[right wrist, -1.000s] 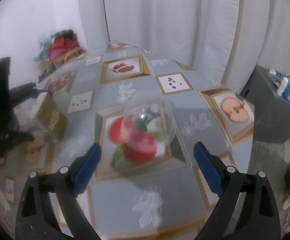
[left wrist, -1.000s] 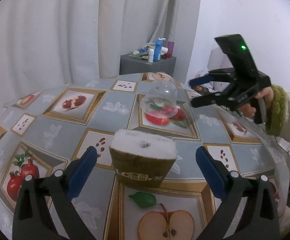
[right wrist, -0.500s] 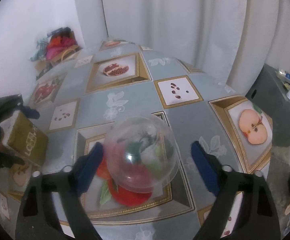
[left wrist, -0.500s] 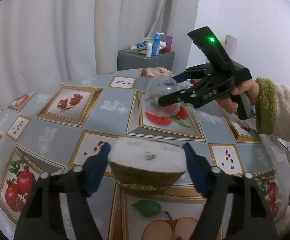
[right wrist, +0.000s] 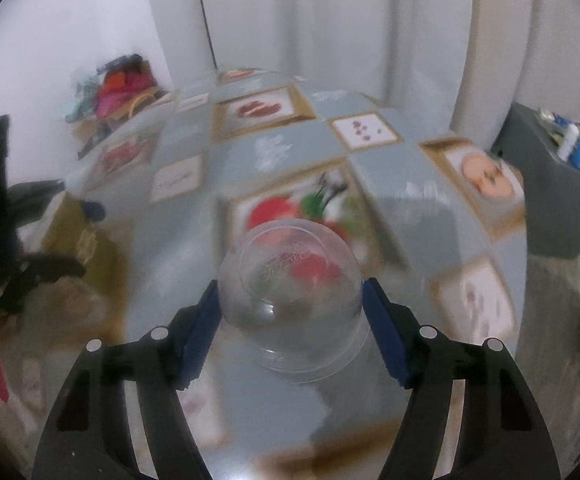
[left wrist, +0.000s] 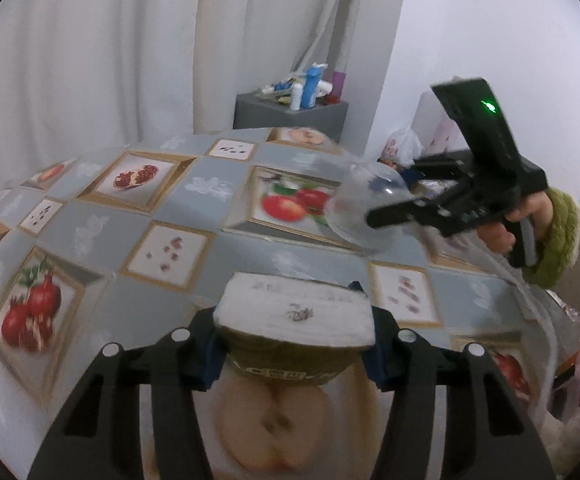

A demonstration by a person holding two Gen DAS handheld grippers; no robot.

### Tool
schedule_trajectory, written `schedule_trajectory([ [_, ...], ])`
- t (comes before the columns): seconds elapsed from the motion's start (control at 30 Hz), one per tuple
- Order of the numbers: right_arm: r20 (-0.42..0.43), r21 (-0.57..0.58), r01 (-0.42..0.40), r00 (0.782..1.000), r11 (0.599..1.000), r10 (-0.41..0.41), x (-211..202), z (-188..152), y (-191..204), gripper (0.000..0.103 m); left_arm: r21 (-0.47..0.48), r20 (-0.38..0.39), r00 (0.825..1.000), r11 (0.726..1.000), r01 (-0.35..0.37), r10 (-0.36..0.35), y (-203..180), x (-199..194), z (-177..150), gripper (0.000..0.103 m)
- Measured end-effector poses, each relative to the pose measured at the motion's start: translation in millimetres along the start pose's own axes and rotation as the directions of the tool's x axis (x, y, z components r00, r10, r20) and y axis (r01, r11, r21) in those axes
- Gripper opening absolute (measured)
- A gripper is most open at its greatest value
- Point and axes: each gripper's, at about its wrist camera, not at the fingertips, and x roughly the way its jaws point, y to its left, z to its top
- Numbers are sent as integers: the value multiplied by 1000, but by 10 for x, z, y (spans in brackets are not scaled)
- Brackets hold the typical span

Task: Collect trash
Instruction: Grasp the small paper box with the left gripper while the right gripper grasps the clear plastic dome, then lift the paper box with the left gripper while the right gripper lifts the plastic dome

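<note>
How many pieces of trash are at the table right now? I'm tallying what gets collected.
2. The olive box sits between the left gripper pads; the clear plastic dome cup sits between the right gripper pads. Both jaws are closing. Blur may hide more.

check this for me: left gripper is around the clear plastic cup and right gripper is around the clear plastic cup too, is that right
Not quite. The left gripper is closing around a white-topped, olive-sided carton, not the clear plastic cup, as the left wrist view shows. The rest holds: the right gripper is closing around the upturned clear plastic cup, seen in the right wrist view.
</note>
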Motion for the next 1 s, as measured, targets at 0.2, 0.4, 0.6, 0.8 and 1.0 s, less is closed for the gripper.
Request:
schedule_trajectory([
  [0.2,31,42,18,999,999,-19,-601,-689,487,66,11,-21,999,1000,-24,25,-577,-305,-378,53],
  [0.4,44,84,126,990,988,-130,-906,-1195,928,66,-49,-14,999,998,-47,46,-891,-518,-633,53],
  [0.6,43,125,212,975,969,-219,-802,-1349,1084,66,-70,-9,993,990,-121,121,-963,-498,-763,53],
  [0.8,19,119,242,969,963,-246,-732,-1373,1189,67,-106,0,991,985,-135,136,-915,-545,-763,67],
  [1.0,19,105,245,969,964,-248,-761,-1371,1252,73,-155,35,991,980,-121,128,-858,-670,-805,84],
])
